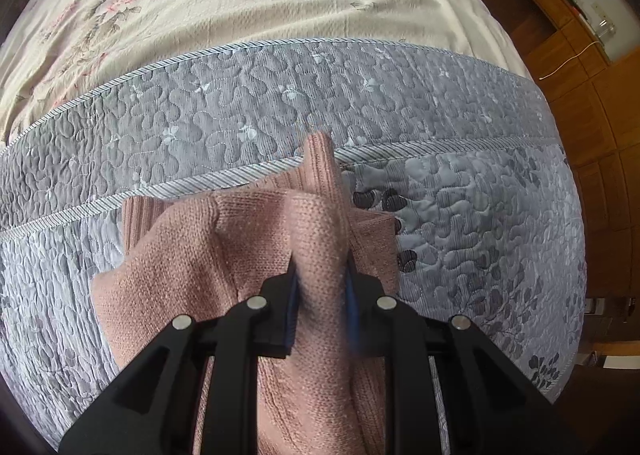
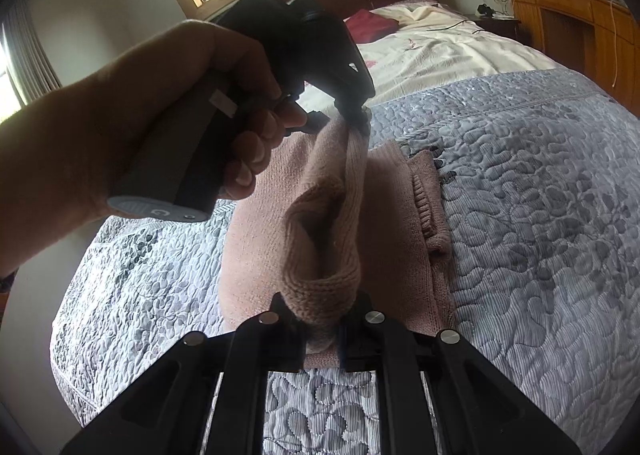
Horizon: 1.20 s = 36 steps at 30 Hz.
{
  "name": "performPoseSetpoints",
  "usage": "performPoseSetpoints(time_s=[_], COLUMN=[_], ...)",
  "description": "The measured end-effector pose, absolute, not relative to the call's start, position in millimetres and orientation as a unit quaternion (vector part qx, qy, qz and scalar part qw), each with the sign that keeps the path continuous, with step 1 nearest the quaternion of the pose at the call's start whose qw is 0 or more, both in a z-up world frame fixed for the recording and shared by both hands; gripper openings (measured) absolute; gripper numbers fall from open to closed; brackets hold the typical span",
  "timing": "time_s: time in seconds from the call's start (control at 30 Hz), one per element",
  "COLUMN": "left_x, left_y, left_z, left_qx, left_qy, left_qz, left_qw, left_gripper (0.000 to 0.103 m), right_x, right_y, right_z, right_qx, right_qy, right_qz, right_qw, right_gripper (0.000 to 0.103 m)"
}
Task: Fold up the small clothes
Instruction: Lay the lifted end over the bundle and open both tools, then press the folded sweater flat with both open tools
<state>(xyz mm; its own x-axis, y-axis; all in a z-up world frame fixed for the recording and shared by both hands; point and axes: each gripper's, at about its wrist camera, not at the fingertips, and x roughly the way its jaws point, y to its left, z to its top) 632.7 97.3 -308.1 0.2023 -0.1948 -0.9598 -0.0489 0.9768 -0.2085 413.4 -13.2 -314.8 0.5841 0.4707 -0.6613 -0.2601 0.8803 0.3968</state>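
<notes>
While both grippers pinch it, pink knit garment [image 2: 332, 215] sags, bunched.
</notes>
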Motion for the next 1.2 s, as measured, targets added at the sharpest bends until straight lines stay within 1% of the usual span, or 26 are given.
performPoseSetpoints(time_s=[0.27, 0.57, 0.67, 0.73, 0.77, 0.8, 0.87, 0.9, 0.93, 1.0, 1.1, 1.2], left_x=[626.8, 621.8, 617.3, 614.2, 612.5, 610.7, 604.3, 599.1, 593.5, 579.4, 545.5, 509.2], left_y=[78.7, 59.2, 57.5, 58.8, 61.4, 66.2, 83.1, 94.2, 103.8, 124.9, 159.2, 185.7], left_z=[-326.8, -339.0, -340.6, -339.0, -334.0, -325.5, -302.3, -289.9, -278.5, -261.1, -249.2, -255.8], left_qx=[-0.072, -0.055, -0.059, -0.079, -0.093, -0.113, -0.160, -0.180, -0.190, -0.203, -0.244, -0.278], left_qy=[0.619, 0.599, 0.584, 0.575, 0.566, 0.554, 0.526, 0.513, 0.504, 0.502, 0.506, 0.513], left_qz=[-0.026, -0.009, -0.007, -0.023, -0.036, -0.050, -0.075, -0.088, -0.100, -0.123, -0.158, -0.191], left_qw=[0.781, 0.799, 0.810, 0.814, 0.818, 0.823, 0.832, 0.835, 0.837, 0.832, 0.812, 0.789], left_gripper=[0.018, 0.020, 0.026, 0.036, 0.038, 0.040, 0.056, 0.064, 0.064, 0.064, 0.065, 0.065], right_x=[416.1, 425.7, 429.7, 434.2, 436.5, 438.9, 442.1, 444.3, 446.8, 455.7, 478.4, 502.8], right_y=[-33.1, -63.6, -68.6, -73.9, -76.5, -80.2, -86.2, -87.9, -90.6, -94.9, -97.6, -100.2], right_z=[-342.5, -376.4, -379.9, -384.3, -387.2, -388.7, -387.3, -384.9, -382.7, -379.9, -389.1, -398.1], right_qx=[0.175, 0.257, 0.275, 0.290, 0.297, 0.298, 0.292, 0.292, 0.292, 0.306, 0.336, 0.361], right_qy=[0.426, 0.465, 0.474, 0.486, 0.496, 0.503, 0.508, 0.509, 0.511, 0.514, 0.546, 0.567], right_qz=[0.215, 0.235, 0.255, 0.269, 0.275, 0.273, 0.280, 0.296, 0.311, 0.340, 0.362, 0.382], right_qw=[0.861, 0.814, 0.797, 0.779, 0.768, 0.764, 0.760, 0.754, 0.747, 0.726, 0.677, 0.634], right_gripper=[0.011, 0.011, 0.011, 0.014, 0.023, 0.035, 0.052, 0.058, 0.061, 0.073, 0.074, 0.074])
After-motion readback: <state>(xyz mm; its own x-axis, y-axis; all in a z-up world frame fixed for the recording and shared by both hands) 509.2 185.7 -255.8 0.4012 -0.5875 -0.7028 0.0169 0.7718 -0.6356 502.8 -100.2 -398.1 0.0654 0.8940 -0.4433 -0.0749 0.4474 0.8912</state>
